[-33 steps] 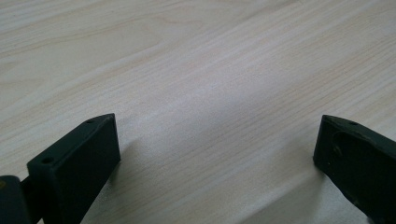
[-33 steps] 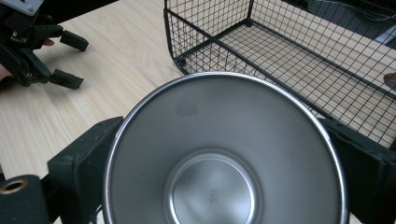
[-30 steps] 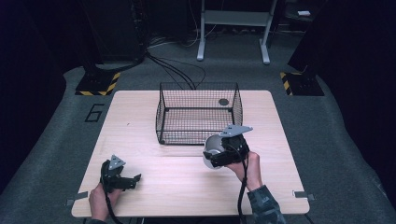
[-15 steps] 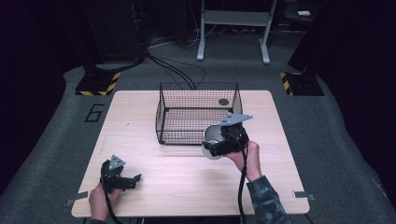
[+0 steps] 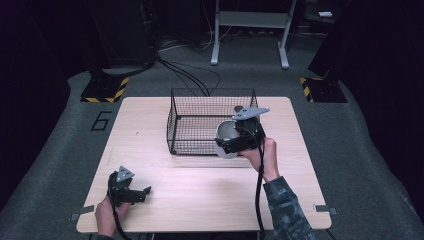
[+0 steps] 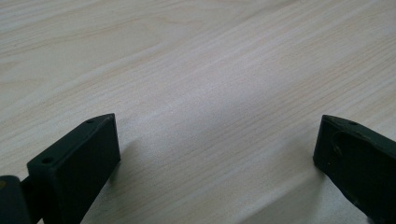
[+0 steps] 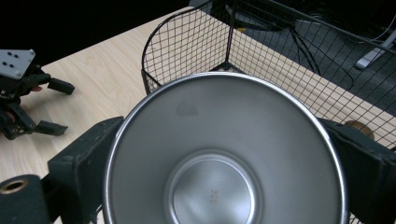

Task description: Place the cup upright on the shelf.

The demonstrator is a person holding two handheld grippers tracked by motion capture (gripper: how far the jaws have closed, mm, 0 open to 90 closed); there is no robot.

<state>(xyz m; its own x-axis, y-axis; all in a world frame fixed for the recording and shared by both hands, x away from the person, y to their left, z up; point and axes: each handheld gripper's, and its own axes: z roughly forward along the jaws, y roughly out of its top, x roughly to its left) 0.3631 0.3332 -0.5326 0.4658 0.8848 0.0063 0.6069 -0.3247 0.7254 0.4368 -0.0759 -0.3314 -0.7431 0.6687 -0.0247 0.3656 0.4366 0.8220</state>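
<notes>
A shiny steel cup (image 7: 215, 196) is clamped between the two black jaws of my right gripper (image 7: 219, 154), its open mouth facing the camera. In the high view the right gripper (image 5: 231, 140) holds this cup (image 5: 225, 134) in the air at the front right corner of a black wire basket (image 5: 200, 120). My left gripper (image 5: 145, 194) rests near the table's front left edge, and its jaws stand wide apart. Bare wood lies between the jaws of the left gripper (image 6: 215, 154). From the right gripper view, the left gripper (image 7: 58, 107) lies far off on the table.
The basket stands at the back middle of the wooden table (image 5: 150, 135). A small round brown object (image 7: 357, 127) lies in the basket's back right corner (image 5: 239, 108). Cables and a metal stand (image 5: 250, 30) are on the floor behind the table.
My right gripper has carried the cup up and away from the person, toward the basket's front right corner. The left gripper has stayed in place.
</notes>
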